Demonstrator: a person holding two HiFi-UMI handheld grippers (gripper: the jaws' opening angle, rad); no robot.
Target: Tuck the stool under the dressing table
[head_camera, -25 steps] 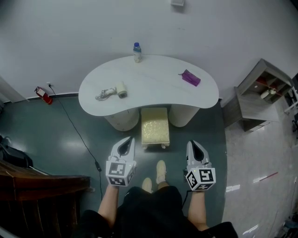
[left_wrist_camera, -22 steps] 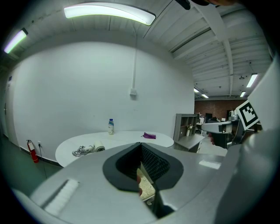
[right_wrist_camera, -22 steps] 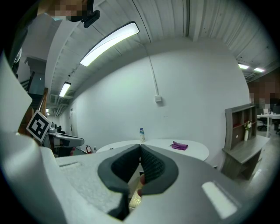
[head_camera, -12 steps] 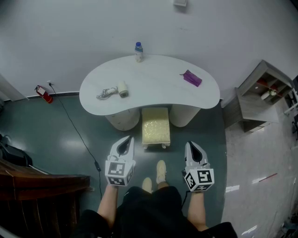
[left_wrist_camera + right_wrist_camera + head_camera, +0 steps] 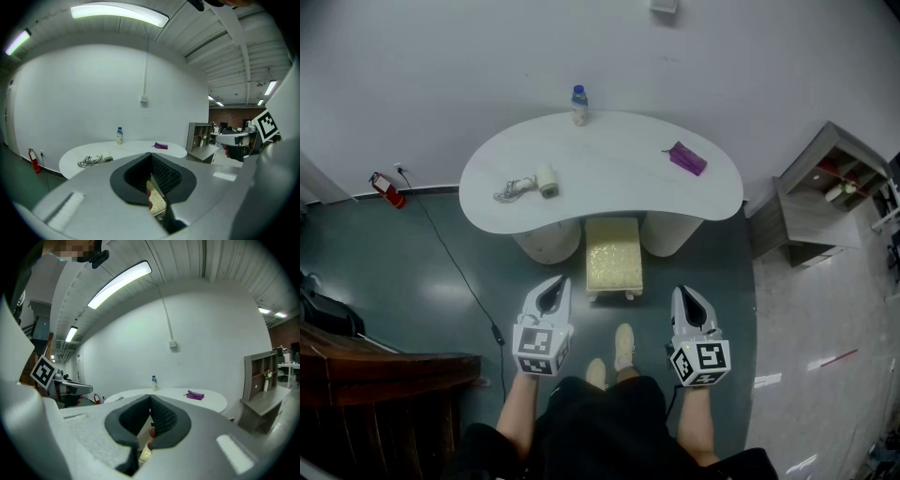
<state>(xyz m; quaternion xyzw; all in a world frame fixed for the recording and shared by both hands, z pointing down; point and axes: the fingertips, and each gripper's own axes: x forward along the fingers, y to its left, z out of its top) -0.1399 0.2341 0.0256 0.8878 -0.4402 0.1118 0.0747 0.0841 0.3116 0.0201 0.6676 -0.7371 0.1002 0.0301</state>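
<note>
Standing before the cream-cushioned stool (image 5: 613, 255), both my tongs closed and empty.

My stool sits on the green floor (image 5: 441, 281) between the two round pedestals of the white dressing table (image 5: 609, 183), its far end under the table's front edge and its near end sticking out toward my shoes. My left gripper (image 5: 553, 283) and right gripper (image 5: 687, 293) hover on either side of the stool's near end, apart from it, each with its jaws pressed together on nothing. On the table, a water bottle (image 5: 578, 104) stands at the back edge, a purple pouch (image 5: 684, 157) lies toward the right end, and a white corded hair dryer (image 5: 527, 186) lies near the left end. A grey shelf unit (image 5: 825, 192) stands right of the table.
</note>
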